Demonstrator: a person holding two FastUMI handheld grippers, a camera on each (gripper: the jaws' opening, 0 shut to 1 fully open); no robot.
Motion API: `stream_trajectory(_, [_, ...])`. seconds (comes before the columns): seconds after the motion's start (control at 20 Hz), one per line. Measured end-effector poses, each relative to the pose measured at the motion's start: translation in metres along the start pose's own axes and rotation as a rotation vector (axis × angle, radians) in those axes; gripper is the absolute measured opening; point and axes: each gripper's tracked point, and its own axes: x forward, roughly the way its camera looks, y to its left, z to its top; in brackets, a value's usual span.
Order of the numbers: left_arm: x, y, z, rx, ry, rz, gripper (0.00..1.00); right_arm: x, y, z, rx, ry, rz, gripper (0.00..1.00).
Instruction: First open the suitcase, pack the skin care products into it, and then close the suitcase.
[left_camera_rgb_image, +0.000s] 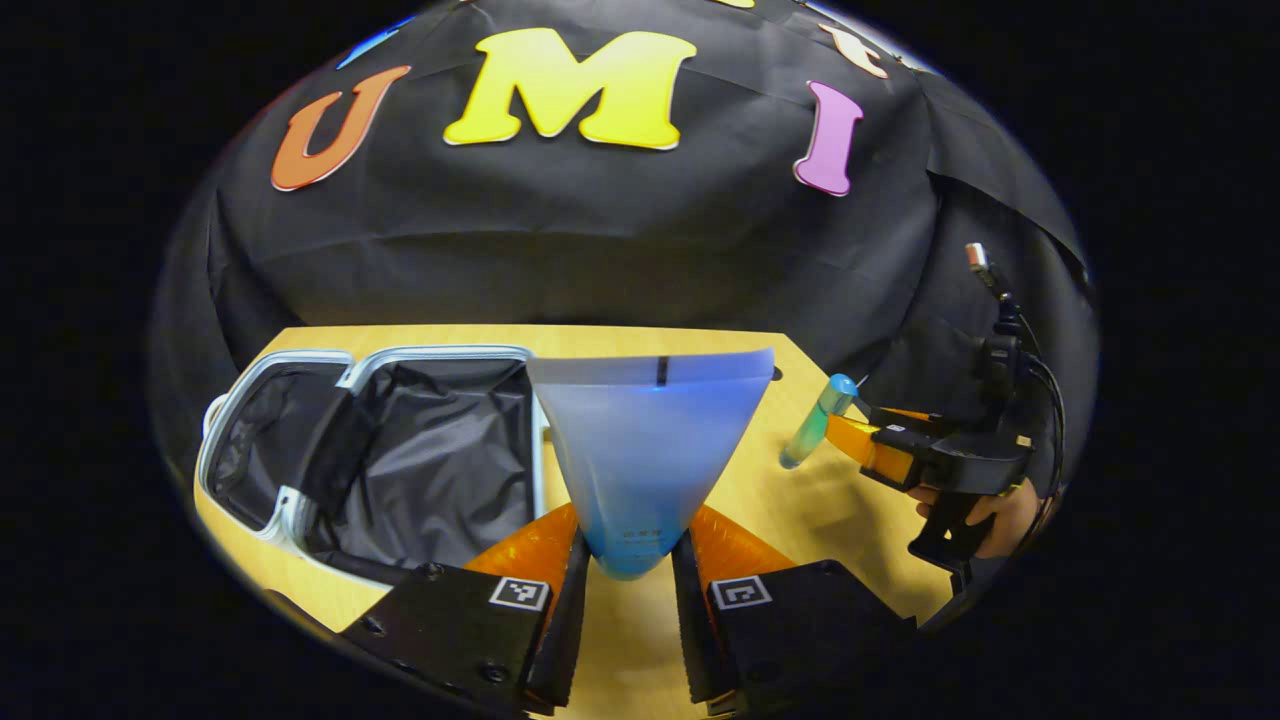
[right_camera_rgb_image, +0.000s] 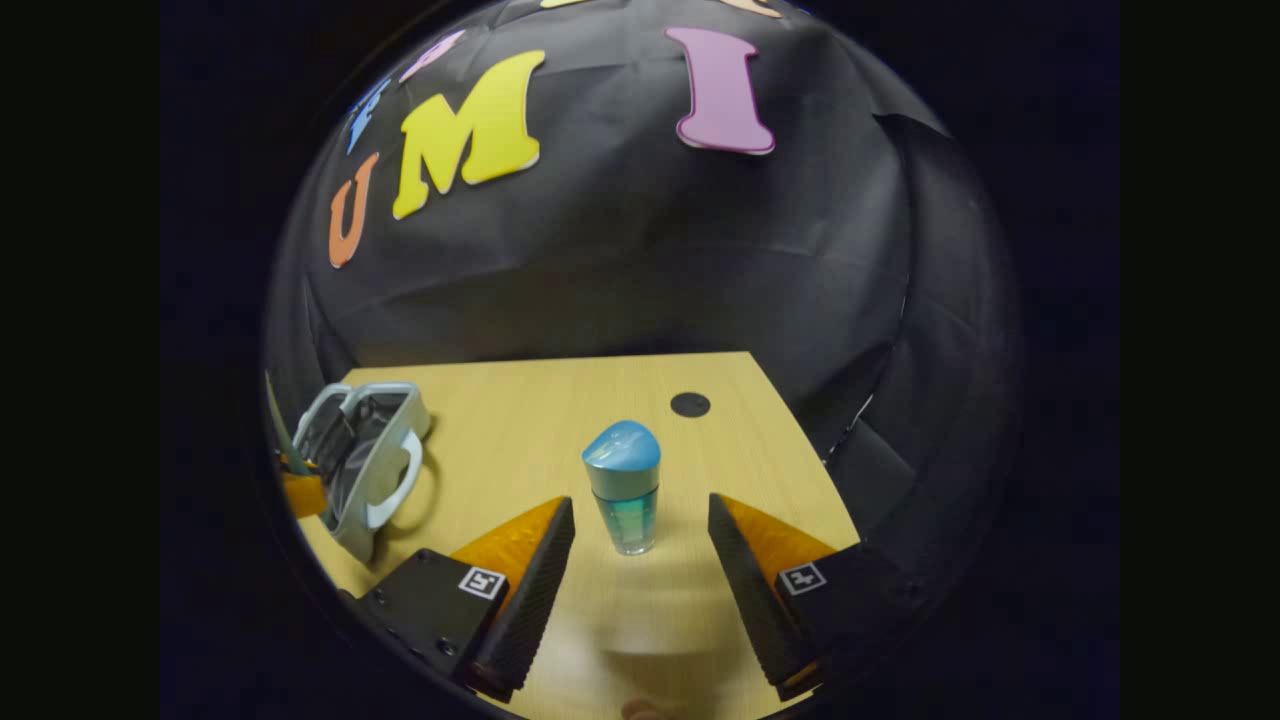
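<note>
A frosted blue tube (left_camera_rgb_image: 650, 450) stands between my left gripper's (left_camera_rgb_image: 632, 545) fingers, which are shut on its capped lower end, its flat crimped end up. It hangs above the table just right of the open suitcase (left_camera_rgb_image: 300, 500), whose two halves show black lining. In the right gripper view a small teal bottle (right_camera_rgb_image: 622, 490) with a blue cap stands upright on the table. My right gripper (right_camera_rgb_image: 640, 510) is open, a finger on either side of the bottle and apart from it. The left gripper view shows the bottle (left_camera_rgb_image: 815, 425) at that gripper's (left_camera_rgb_image: 850, 425) tips.
The wooden table (right_camera_rgb_image: 560, 400) ends at the black cloth wall behind and to the right. A black round spot (right_camera_rgb_image: 690, 404) lies near its far edge. The suitcase (right_camera_rgb_image: 360, 460) lies at the far left, its handle facing the bottle. A hand (left_camera_rgb_image: 1005, 515) holds the right gripper.
</note>
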Motion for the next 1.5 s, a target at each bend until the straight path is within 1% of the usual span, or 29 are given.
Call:
stream_trajectory(0.15, [-0.015,0.03,-0.005,-0.025,0.017,0.046,0.45,0.023,0.004,-0.009,-0.03,0.022,-0.047,0.81])
stream_trajectory(0.25, [-0.022,0.047,-0.005,-0.039,0.015,0.067,0.45,0.027,0.006,-0.013,-0.003,0.029,-0.057,0.8])
stream_trajectory(0.3, [-0.025,0.054,-0.005,-0.043,0.014,0.074,0.44,0.032,0.004,-0.013,-0.003,0.027,-0.073,0.76])
stream_trajectory(0.35, [-0.026,0.062,-0.005,-0.046,0.015,0.085,0.45,0.037,0.004,-0.012,-0.011,0.025,-0.085,0.7])
stream_trajectory(0.45, [-0.027,0.073,-0.006,-0.056,0.021,0.091,0.45,0.04,0.007,-0.01,-0.011,0.017,-0.093,0.63])
stream_trajectory(0.5, [-0.027,0.077,-0.006,-0.061,0.024,0.093,0.45,0.04,0.008,-0.011,-0.018,0.013,-0.098,0.61])
stream_trajectory(0.55, [-0.028,0.082,-0.006,-0.064,0.026,0.1,0.45,0.041,0.006,-0.008,-0.021,0.008,-0.104,0.55])
stream_trajectory(0.6, [-0.028,0.087,-0.005,-0.072,0.024,0.114,0.45,0.04,0.006,-0.007,-0.02,0.01,-0.108,0.52])
stream_trajectory(0.65, [-0.027,0.091,-0.005,-0.084,0.027,0.124,0.45,0.041,0.008,-0.007,-0.014,0.012,-0.105,0.44])
stream_trajectory(0.7, [-0.027,0.095,-0.006,-0.09,0.034,0.136,0.45,0.039,0.008,-0.008,-0.014,0.023,-0.108,0.46])
stream_trajectory(0.75, [-0.026,0.101,-0.007,-0.091,0.049,0.147,0.45,0.035,0.01,-0.008,-0.005,0.033,-0.103,0.43])
stream_trajectory(0.85, [-0.022,0.112,-0.007,-0.084,0.068,0.16,0.44,0.019,0.014,-0.006,-0.002,0.038,-0.092,0.43])
stream_trajectory(0.95, [-0.016,0.127,-0.009,-0.073,0.102,0.171,0.45,-0.004,0.024,0.007,-0.01,0.025,-0.068,0.43])
stream_trajectory(1.05, [-0.009,0.144,-0.018,-0.065,0.168,0.191,0.45,-0.032,0.037,0.018,-0.022,0.012,-0.039,0.43])
stream_trajectory(1.25, [0.015,0.168,-0.044,-0.092,0.315,0.189,0.45,-0.083,0.068,0.04,-0.041,-0.014,0.007,0.43])
stream_trajectory(1.4, [0.03,0.179,-0.056,-0.101,0.373,0.184,0.45,-0.113,0.088,0.048,-0.06,-0.039,0.005,0.43])
stream_trajectory(1.5, [0.039,0.185,-0.065,-0.11,0.402,0.178,0.45,-0.124,0.103,0.043,-0.06,-0.031,-0.002,0.43])
